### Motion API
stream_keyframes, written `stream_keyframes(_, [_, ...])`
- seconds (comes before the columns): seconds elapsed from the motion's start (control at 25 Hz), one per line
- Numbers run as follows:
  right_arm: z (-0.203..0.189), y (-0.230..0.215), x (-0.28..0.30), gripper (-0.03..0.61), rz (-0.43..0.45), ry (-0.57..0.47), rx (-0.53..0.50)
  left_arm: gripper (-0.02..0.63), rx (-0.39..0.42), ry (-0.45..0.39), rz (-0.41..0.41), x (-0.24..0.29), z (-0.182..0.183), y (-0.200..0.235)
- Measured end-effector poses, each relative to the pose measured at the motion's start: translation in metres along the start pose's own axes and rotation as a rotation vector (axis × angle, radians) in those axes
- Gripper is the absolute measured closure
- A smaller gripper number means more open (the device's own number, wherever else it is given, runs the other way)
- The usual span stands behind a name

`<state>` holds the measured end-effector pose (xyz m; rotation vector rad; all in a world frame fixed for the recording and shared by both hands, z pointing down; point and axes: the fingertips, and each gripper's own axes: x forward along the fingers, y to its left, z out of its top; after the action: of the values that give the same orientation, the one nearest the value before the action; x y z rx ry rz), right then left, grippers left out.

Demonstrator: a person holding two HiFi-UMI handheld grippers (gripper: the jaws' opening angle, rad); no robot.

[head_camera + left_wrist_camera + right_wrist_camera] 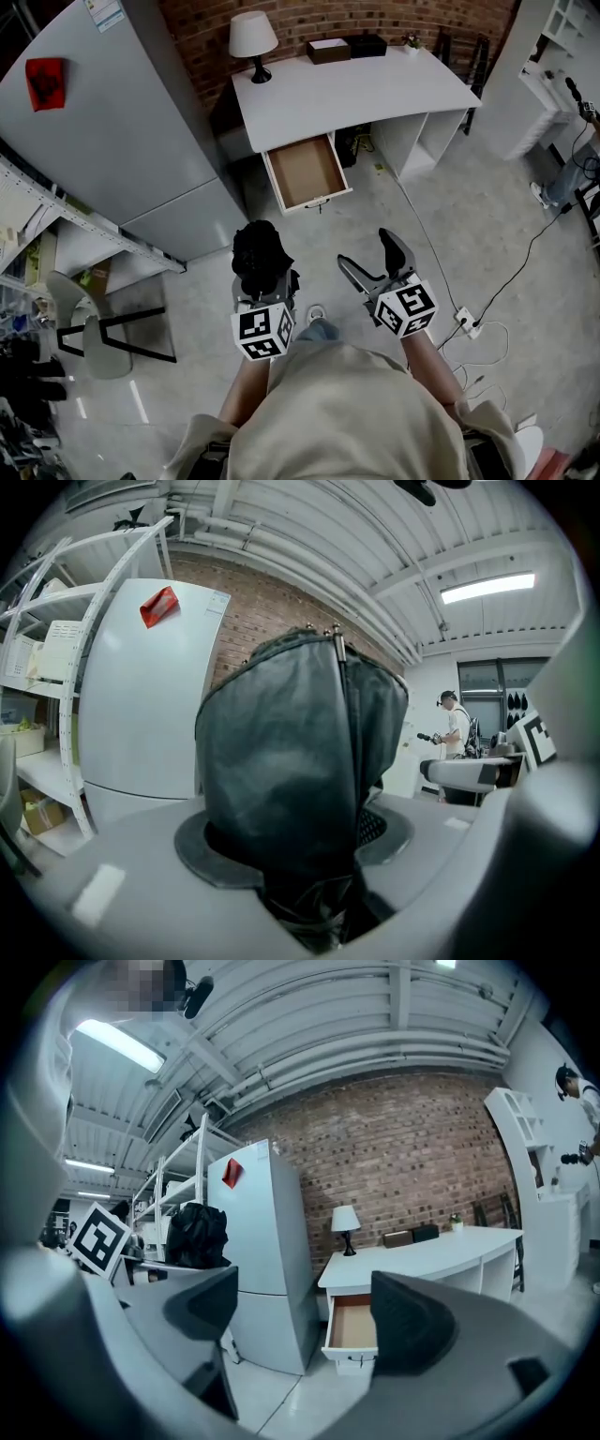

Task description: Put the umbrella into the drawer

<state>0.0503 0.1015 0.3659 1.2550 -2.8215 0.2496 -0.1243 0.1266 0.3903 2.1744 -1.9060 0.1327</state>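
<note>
My left gripper (267,286) is clamped on the folded black umbrella (260,251), whose bunched fabric stands up out of the jaws. My right gripper (377,265) has its jaws spread wide with nothing between them. The open drawer (305,172) of the white desk (356,89) lies at about 12 o'clock from the grippers, well apart from them. Its brown inside is bare, and open floor (314,234) runs up to it. The grey refrigerator (112,131) stands at 10 o'clock, its corner near the drawer's left side, and a power strip (466,322) lies on the floor at 4 o'clock from my right gripper. In the left gripper view the umbrella fills the middle and hides the drawer, and its lower end is lost between the jaws. My own body cuts off the bottom of the head view.
</note>
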Motion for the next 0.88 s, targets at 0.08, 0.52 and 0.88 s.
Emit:
stream_keyframes(0.08, [0.006,-0.01,0.02,0.164,-0.006,-0.006,0.0,0.37,0.004,-0.003,-0.006,0.022,0.007,0.01])
stream_keyframes(0.52, [0.018,-0.057,0.117,0.164,-0.048,0.002,0.013,0.37,0.022,0.013,-0.057,0.13,0.032,0.053])
stream_keyframes(0.88, [-0.019,-0.071,0.139,0.164,-0.077,0.106,0.08,0.37,0.04,0.069,-0.147,0.2,0.014,0.056])
